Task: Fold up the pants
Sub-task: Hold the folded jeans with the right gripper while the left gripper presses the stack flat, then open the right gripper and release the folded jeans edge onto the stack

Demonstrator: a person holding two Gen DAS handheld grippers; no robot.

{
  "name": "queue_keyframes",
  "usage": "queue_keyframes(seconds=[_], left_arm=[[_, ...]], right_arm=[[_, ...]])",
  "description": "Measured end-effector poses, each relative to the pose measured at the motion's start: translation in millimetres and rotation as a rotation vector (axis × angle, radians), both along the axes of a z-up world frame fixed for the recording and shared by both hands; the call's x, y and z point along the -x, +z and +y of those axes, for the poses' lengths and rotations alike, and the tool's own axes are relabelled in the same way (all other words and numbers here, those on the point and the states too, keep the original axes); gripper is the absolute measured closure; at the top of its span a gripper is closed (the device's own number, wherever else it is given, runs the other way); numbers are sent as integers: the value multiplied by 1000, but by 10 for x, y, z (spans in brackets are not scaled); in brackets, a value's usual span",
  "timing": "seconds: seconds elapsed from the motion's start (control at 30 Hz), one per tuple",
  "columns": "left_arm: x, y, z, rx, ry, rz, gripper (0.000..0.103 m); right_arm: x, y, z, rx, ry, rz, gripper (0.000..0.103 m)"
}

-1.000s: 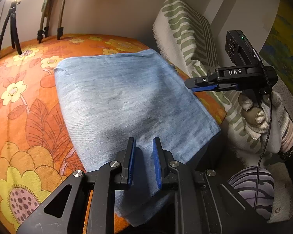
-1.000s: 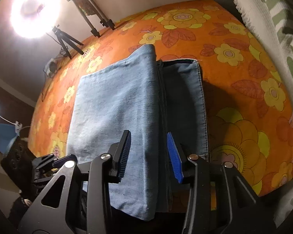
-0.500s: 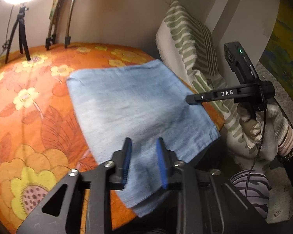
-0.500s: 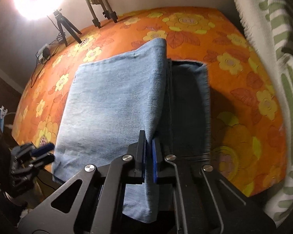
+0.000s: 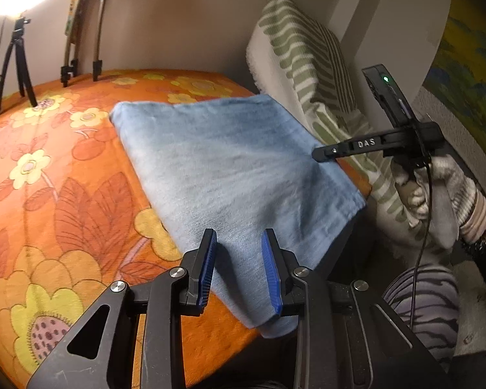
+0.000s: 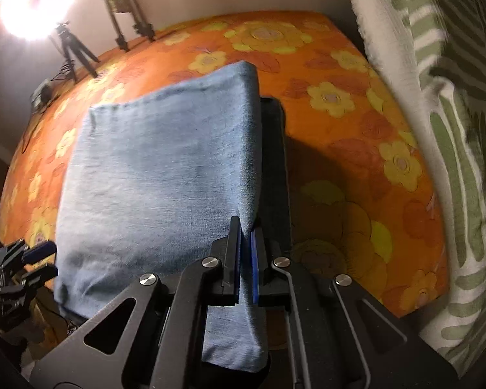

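Note:
Light blue denim pants (image 5: 230,168) lie folded on an orange flowered bedcover (image 5: 48,194). My left gripper (image 5: 239,269) hovers over their near edge, jaws apart, pads not pressing the cloth beneath. My right gripper (image 6: 245,246) is shut on the right edge of the pants' top layer (image 6: 158,178), which rises in a ridge. A darker denim layer (image 6: 275,162) shows under it on the right. In the left wrist view the right gripper (image 5: 317,156) meets the cloth's right side, held by a gloved hand (image 5: 437,188). The left gripper (image 6: 32,259) shows at the right wrist view's lower left.
A green and white striped pillow (image 5: 307,64) leans on the wall along the bed's right side (image 6: 453,129). A ring light on a tripod (image 5: 16,48) and other stands rise at the bed's far side. The bedcover (image 6: 356,162) lies bare around the pants.
My right gripper went from open to shut on the top layer's edge, and that edge now stands raised. My left jaws have widened a little over the near edge.

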State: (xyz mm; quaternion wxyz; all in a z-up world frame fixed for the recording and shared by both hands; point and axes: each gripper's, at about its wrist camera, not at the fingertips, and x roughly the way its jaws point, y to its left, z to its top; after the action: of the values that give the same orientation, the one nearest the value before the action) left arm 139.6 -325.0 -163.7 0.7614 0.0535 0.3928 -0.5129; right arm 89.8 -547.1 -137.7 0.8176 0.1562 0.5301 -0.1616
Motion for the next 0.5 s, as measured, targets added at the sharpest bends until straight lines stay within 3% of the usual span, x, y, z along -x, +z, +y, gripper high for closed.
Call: queue_keyframes(seconds=[0.2,0.37,0.5], left_arm=[[50,-107,-31,-67,-37,-17,76],[58,-136,-18,-69,-36,-16,76],[82,-134,-28,-78,-37,-31,76]], right_arm=[[-97,-86,69,44,42,57,97],[-79,369,143,123,65,-61,91],[-293,511,179,96,92,-129,91]])
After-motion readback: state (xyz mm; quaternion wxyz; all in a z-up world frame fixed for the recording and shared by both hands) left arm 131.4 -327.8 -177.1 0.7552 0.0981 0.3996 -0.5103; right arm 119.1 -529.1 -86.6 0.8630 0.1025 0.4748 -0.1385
